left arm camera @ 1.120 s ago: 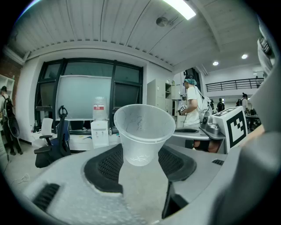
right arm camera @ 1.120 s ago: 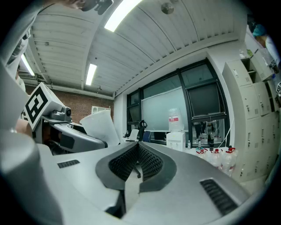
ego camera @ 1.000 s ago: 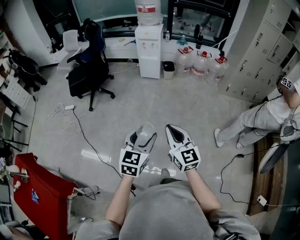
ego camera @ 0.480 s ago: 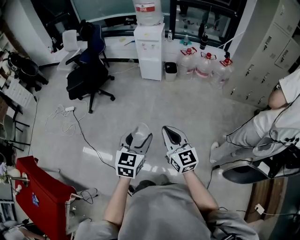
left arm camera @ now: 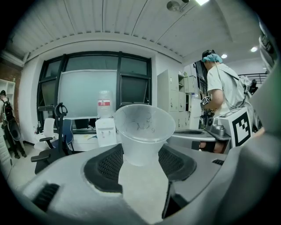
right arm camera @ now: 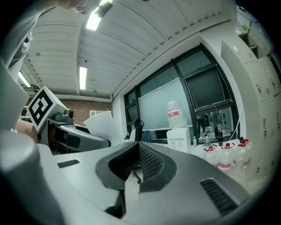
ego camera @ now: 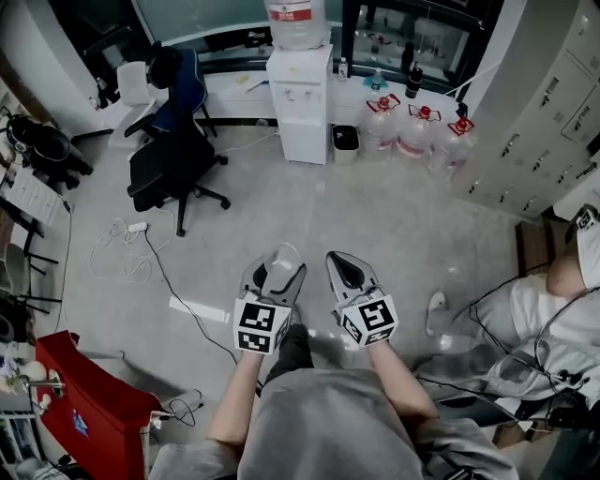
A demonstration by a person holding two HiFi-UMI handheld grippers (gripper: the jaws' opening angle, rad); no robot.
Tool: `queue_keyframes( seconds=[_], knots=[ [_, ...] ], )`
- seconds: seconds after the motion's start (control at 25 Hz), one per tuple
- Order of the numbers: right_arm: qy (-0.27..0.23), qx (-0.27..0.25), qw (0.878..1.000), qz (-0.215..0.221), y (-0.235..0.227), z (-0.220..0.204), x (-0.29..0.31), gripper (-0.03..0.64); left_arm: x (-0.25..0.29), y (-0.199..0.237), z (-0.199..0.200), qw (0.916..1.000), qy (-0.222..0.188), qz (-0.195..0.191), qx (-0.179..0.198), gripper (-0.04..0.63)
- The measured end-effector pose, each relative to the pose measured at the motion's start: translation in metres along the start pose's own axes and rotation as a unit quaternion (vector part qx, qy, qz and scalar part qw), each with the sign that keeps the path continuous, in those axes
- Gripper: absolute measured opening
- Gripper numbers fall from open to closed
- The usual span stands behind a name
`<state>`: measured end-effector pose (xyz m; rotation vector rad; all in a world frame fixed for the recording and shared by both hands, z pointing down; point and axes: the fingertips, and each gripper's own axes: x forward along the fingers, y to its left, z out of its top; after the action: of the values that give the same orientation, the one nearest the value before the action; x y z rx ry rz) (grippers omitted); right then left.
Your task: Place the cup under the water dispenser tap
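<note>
The clear plastic cup point(left arm camera: 142, 132) stands upright between the jaws of the left gripper point(ego camera: 273, 279). The ribbed pads pinch its lower body from both sides, and its wide rim rises above and ahead of the jaw tips. In the right gripper view the cup shows to the left of the right gripper point(ego camera: 350, 274), just beside it and not touching. That gripper's jaws are pressed together with nothing between them. Both tools are held side by side in front of the person's chest, pointing forward.

Well ahead of both tips, across bare floor, stands the white water dispenser point(ego camera: 302, 103) with its bottle point(ego camera: 295, 17) on top, so the cup is far from the tap. A small bin point(ego camera: 345, 141) and a row of full water jugs point(ego camera: 418, 133) stand right of the dispenser, and a black office chair point(ego camera: 172, 150) stands ahead to the left of the left gripper.

Compared with a second ago, the grip on the cup is unchanged and the right jaws stay closed. The red case point(ego camera: 89, 405) at the left has slid lower in the head view. The other person point(ego camera: 553, 319) at the right now shows lower and nearer the edge. A dark trouser leg point(ego camera: 292, 352) has stepped out under the left gripper.
</note>
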<state>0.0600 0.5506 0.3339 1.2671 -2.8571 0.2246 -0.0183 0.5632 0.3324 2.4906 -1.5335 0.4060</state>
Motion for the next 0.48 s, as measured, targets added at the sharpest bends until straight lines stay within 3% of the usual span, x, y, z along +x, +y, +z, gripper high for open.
queue_keyframes(
  seconds=[0.48],
  knots=[
    [0.011, 0.01, 0.999, -0.042, -0.037, 0.011, 0.15, 0.012, 0.092, 0.129, 0.023, 0.9992, 0.019, -0.034, 0.001, 0.256]
  ],
)
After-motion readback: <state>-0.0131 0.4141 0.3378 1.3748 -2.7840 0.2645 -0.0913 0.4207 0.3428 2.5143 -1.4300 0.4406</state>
